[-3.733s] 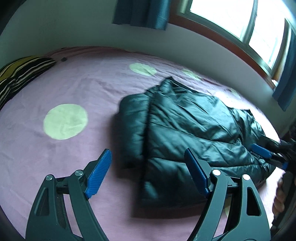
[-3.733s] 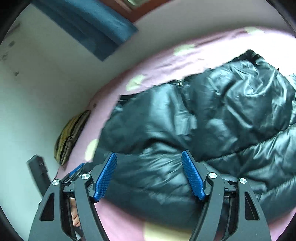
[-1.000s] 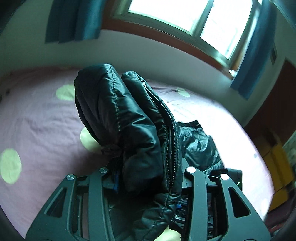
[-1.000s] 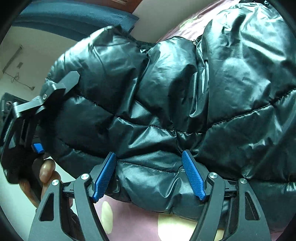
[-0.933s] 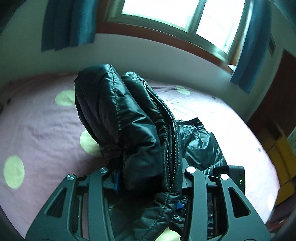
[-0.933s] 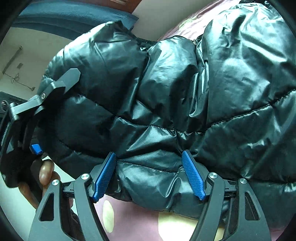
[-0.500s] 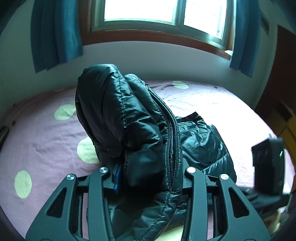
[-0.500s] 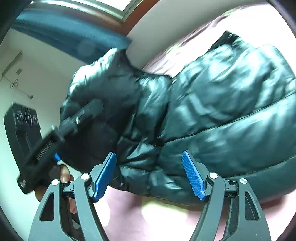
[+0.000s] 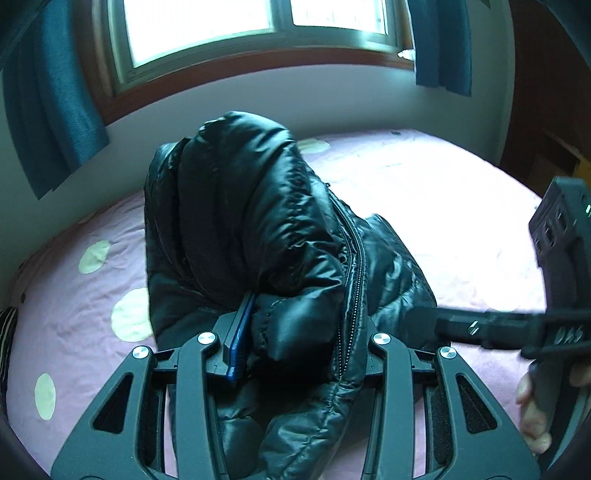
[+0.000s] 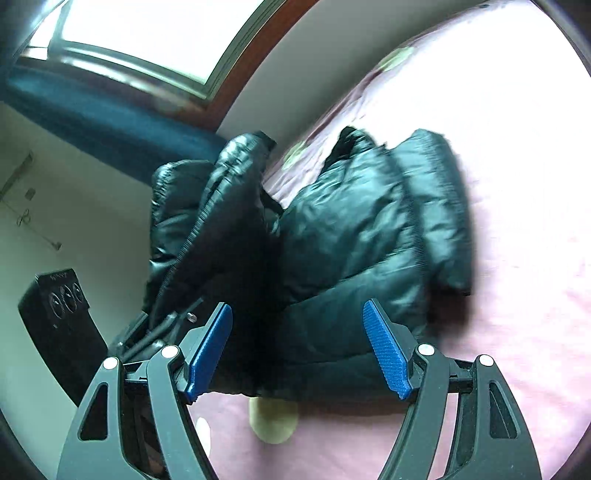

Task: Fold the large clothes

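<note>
A shiny black puffer jacket lies partly on the pink bed. My left gripper is shut on a thick bunch of the jacket by its zipper edge and holds that part up above the bed. In the right wrist view the jacket is half lifted at the left and half lying on the bed. My right gripper is open and empty, just in front of the jacket's near edge. It also shows at the right of the left wrist view.
The pink sheet has pale green dots. A window with blue curtains is behind the bed. A striped pillow lies at the far left. Dark wooden furniture stands at the right.
My left gripper closed on the jacket and lifted its edge off the bed. My right gripper drew back from the jacket, still open, and now sits further from it.
</note>
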A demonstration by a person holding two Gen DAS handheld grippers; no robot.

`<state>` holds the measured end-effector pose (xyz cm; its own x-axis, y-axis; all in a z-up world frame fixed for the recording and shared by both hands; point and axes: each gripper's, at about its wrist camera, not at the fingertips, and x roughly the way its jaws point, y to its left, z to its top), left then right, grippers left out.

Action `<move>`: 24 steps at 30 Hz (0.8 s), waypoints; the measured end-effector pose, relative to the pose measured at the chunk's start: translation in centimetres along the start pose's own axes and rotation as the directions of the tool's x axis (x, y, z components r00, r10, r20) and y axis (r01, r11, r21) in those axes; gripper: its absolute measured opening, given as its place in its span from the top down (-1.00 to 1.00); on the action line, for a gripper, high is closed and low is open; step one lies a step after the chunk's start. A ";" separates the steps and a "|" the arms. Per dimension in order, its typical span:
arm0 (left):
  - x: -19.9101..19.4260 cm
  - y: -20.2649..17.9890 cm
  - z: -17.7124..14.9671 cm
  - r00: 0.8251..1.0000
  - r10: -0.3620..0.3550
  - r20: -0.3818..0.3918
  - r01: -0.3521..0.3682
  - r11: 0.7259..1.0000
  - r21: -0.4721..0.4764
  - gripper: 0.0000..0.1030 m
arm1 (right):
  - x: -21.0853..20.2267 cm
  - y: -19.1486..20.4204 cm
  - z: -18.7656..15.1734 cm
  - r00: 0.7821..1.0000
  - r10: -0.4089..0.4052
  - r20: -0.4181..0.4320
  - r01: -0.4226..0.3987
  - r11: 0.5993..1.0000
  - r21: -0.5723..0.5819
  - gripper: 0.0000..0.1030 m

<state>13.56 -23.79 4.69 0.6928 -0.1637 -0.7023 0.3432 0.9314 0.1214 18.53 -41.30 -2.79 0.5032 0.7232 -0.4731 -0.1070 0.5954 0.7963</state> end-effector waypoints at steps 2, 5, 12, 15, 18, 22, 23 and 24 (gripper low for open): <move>0.7 -1.0 -0.3 1.000 0.008 -0.011 -0.008 1.000 0.020 0.22 | -0.7 -0.9 0.2 1.000 -0.007 0.016 0.007 1.000 0.014 -0.41; 1.5 -2.4 -0.5 1.000 0.023 -0.021 -0.021 0.998 0.053 0.22 | -1.7 -2.0 0.4 0.999 -0.014 0.035 0.013 0.999 0.032 -0.41; 2.5 -5.1 -1.0 0.998 0.056 -0.024 -0.053 0.992 0.114 0.22 | -4.0 -2.5 2.5 0.996 -0.027 0.087 0.025 0.999 0.020 -0.42; 2.8 -6.1 -1.1 0.997 0.067 -0.021 -0.064 0.988 0.138 0.22 | -5.0 -1.5 4.4 0.992 -0.019 0.121 0.019 1.000 -0.002 -0.42; 3.2 -6.8 -1.3 0.997 0.081 -0.016 -0.078 0.984 0.162 0.22 | -5.6 0.4 6.7 0.991 0.045 0.123 -0.041 0.998 -0.037 -0.42; 3.4 -7.7 -1.8 0.994 0.106 -0.004 -0.103 0.976 0.194 0.22 | -3.4 4.0 9.8 0.979 0.201 -0.017 -0.202 0.976 -0.085 -0.42; 3.5 -8.0 -1.9 0.994 0.113 0.001 -0.111 0.973 0.204 0.22 | -2.6 4.9 10.3 0.976 0.212 -0.048 -0.215 0.972 -0.098 -0.42; 3.6 -8.4 -2.2 0.992 0.122 0.008 -0.121 0.968 0.218 0.22 | -1.4 6.0 10.8 0.971 0.216 -0.099 -0.227 0.966 -0.122 -0.42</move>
<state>11.74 -31.53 -0.35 0.7349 -0.0512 -0.6762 0.3864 0.8510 0.3556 26.44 -42.52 6.77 0.3806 0.8658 -0.3249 -0.3226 0.4536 0.8308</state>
